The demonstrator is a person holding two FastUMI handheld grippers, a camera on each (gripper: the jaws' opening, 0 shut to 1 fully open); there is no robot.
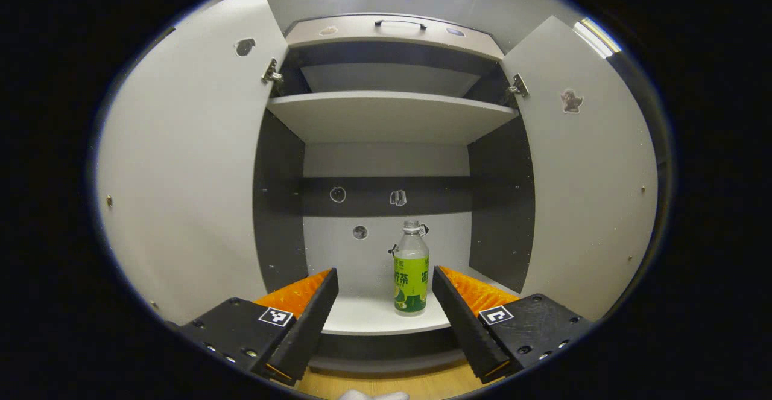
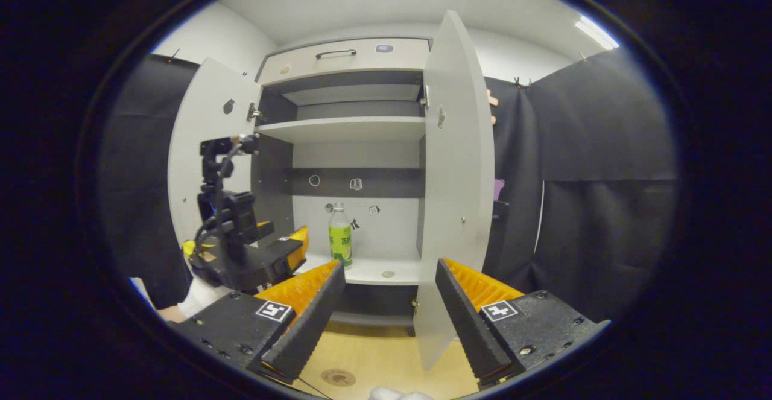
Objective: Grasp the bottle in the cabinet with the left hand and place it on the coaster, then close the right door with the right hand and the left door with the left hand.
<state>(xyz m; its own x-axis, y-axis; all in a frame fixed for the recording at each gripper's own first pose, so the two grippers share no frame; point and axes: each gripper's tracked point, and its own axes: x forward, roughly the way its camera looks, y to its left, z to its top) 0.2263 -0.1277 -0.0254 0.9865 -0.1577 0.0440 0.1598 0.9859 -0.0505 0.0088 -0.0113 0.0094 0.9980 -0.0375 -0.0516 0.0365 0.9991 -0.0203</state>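
Bottle (image 1: 411, 267) upright on the lower cabinet shelf (image 1: 374, 318), ahead of and between the spread-apart fingers of the left gripper (image 1: 384, 291), untouched; right gripper (image 2: 389, 291) likewise spread, grasping nothing.

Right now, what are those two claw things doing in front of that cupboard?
A person holds a gripper in each hand, facing an open cabinet. The left gripper is open and aimed at the bottle, which stands upright on the bottom shelf and isn't grabbed yet. The right gripper is open too, hanging near the right door. Both doors are swung wide; the left door hasn't been touched. A small round coaster lies on the floor below.
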